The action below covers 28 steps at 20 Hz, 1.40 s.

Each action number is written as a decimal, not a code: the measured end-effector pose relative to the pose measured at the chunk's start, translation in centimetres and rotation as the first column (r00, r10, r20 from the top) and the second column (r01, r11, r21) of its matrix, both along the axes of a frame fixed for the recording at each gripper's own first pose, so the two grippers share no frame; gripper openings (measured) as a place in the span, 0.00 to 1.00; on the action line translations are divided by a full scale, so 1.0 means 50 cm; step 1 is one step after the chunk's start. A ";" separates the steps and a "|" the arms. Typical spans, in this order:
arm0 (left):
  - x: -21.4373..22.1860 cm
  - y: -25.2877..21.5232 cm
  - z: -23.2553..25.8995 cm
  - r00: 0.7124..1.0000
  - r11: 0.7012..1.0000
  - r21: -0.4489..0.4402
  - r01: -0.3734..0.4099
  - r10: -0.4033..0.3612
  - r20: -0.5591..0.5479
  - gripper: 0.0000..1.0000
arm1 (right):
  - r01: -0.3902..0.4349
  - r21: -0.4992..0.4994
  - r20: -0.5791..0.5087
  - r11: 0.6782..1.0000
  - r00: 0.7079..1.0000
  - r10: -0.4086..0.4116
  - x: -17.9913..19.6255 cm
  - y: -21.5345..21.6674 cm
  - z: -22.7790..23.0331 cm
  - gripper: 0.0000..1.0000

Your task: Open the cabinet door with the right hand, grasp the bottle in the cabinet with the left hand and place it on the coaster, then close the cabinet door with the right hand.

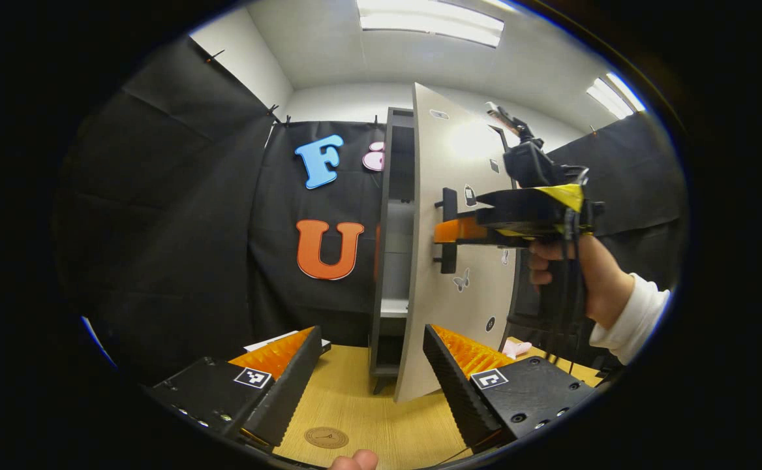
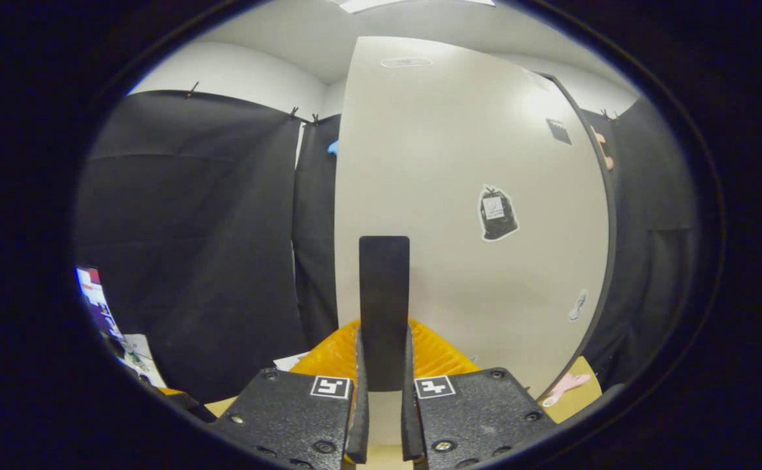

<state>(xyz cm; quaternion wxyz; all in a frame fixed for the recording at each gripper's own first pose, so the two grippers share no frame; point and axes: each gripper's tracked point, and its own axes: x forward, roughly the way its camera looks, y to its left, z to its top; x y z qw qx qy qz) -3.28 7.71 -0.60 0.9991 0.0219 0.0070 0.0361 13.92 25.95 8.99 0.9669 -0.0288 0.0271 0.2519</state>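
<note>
On the light wooden tabletop (image 1: pixel 381 405), near its front edge, lies the round brown coaster (image 1: pixel 326 437), between the left gripper (image 1: pixel 371 362), whose fingers stand wide apart and hold nothing. Behind it rises the dark grey cabinet (image 1: pixel 391 261), its pale grey sticker-dotted door (image 1: pixel 453 261) swung partly open, edge toward the left gripper and screening most of the interior; the bottle cannot be made out. The tall black bar handle (image 2: pixel 383 307) runs upright on the door. The right gripper (image 2: pixel 383 365) is clamped tight on it, held by a hand (image 1: pixel 583 274) in a white sleeve (image 1: pixel 635 320).
</note>
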 end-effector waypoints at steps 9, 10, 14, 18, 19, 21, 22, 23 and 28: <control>-0.016 -0.081 -0.012 0.998 0.998 0.009 0.060 -0.060 -0.012 0.95 | 0.048 -0.002 0.030 0.999 0.998 -0.048 -0.150 -0.214 0.007 0.23; -0.019 -0.091 -0.011 0.998 0.998 0.009 0.067 -0.067 -0.014 0.95 | 0.065 -0.002 0.038 0.998 0.997 -0.065 -0.161 -0.242 0.009 0.22; -0.012 -0.138 -0.026 0.994 0.995 0.013 0.103 -0.102 -0.030 0.95 | 0.169 -0.043 0.081 0.985 0.983 -0.165 -0.207 -0.359 0.016 0.19; -0.008 -0.178 -0.025 0.989 0.990 -0.008 0.141 -0.142 -0.034 0.95 | 0.208 -0.026 0.070 0.978 0.976 -0.206 -0.237 -0.436 0.014 0.12; -0.007 -0.180 -0.022 0.989 0.990 -0.004 0.143 -0.143 -0.031 0.95 | 0.211 -0.013 0.061 0.977 0.976 -0.210 -0.236 -0.443 0.015 0.11; -0.007 -0.188 -0.021 0.989 0.989 0.003 0.149 -0.149 -0.027 0.95 | 0.223 -0.006 0.060 0.975 0.973 -0.223 -0.237 -0.461 0.020 0.09; -0.006 -0.189 -0.022 0.988 0.989 0.006 0.150 -0.150 -0.027 0.95 | 0.234 -0.009 0.065 0.972 0.970 -0.233 -0.237 -0.471 0.023 0.09; -0.006 -0.190 -0.024 0.988 0.989 0.008 0.150 -0.150 -0.029 0.95 | 0.247 -0.011 0.067 0.969 0.967 -0.246 -0.237 -0.482 0.025 0.08; -0.003 -0.187 -0.019 0.990 0.990 0.006 0.140 -0.140 -0.023 0.95 | 0.283 0.010 0.053 0.959 0.958 -0.283 -0.238 -0.535 0.025 0.05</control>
